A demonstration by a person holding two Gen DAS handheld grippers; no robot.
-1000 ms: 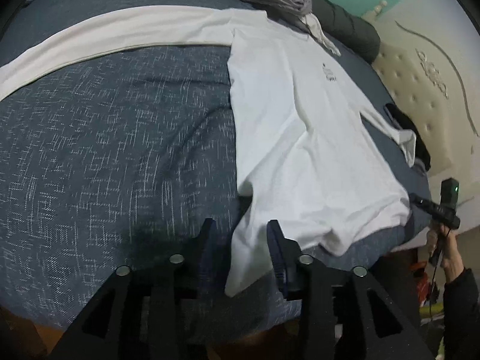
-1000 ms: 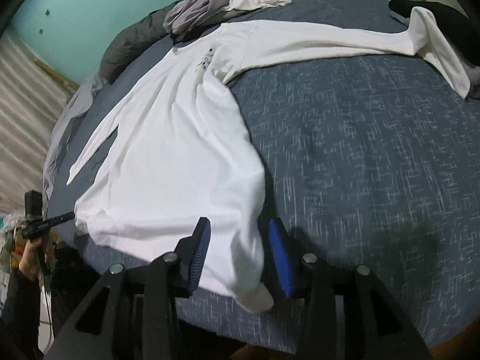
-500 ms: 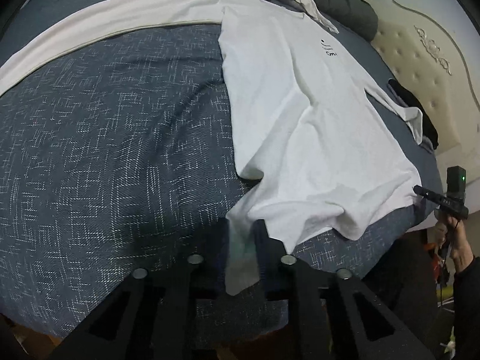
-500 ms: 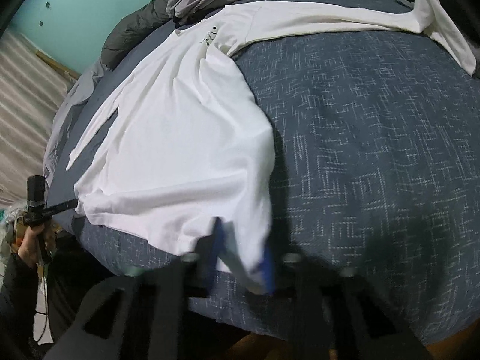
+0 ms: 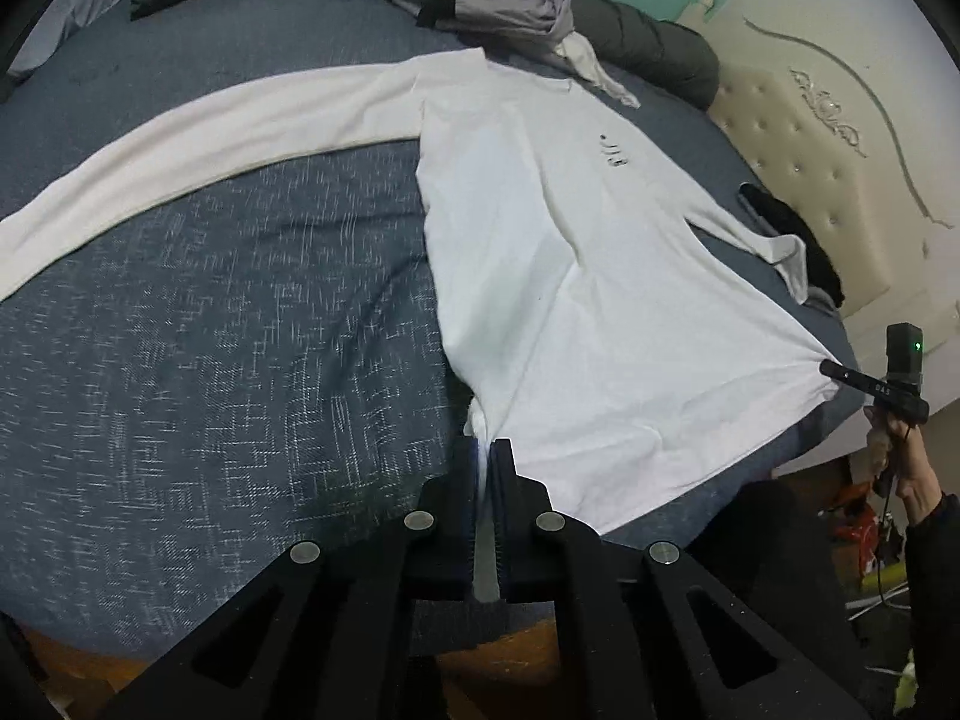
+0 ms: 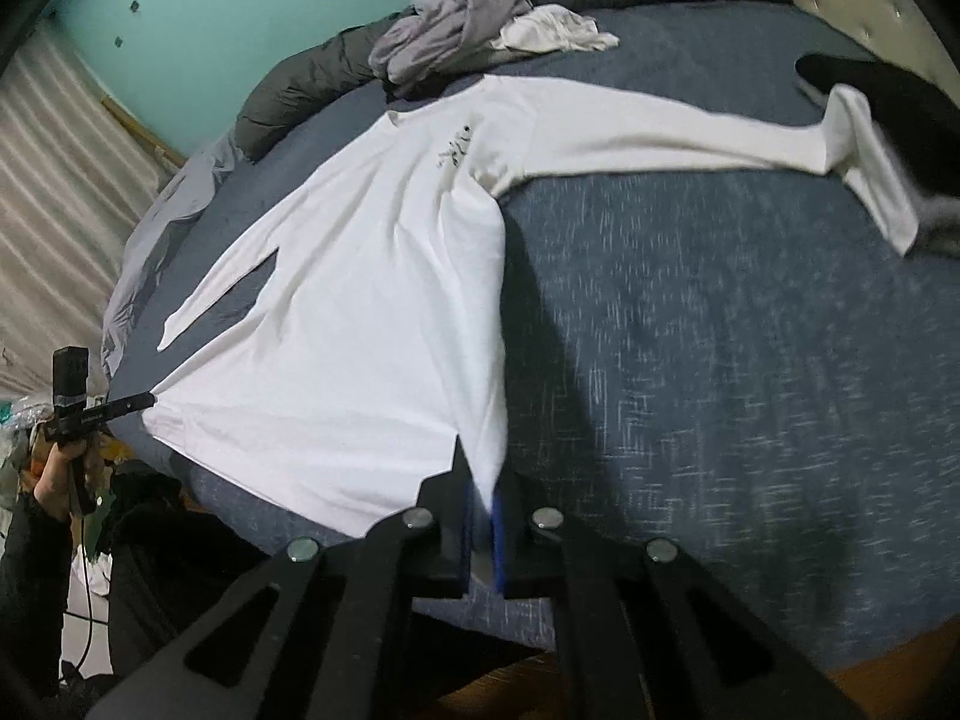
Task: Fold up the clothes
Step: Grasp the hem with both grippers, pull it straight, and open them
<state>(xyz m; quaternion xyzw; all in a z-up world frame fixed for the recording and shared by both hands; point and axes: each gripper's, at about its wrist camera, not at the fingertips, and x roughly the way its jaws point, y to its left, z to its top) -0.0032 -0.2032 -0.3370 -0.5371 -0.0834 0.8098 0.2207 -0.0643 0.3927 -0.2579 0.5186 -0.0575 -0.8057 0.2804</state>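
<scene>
The shirt (image 5: 576,300) is white with a small black chest mark (image 5: 613,151). The bedspread (image 5: 210,330) is dark blue, flecked white. The wall (image 6: 210,12) is teal, the headboard (image 5: 840,168) cream.

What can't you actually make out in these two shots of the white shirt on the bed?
- Chest print on the white shirt: too small and blurred to read in either view.
- Left sleeve end: cut off by the left wrist view's edge.
- Shirt hem corners: hidden between the fingers of the left gripper and right gripper.
- Dark item by the other cuff: partly covered, unidentifiable.
</scene>
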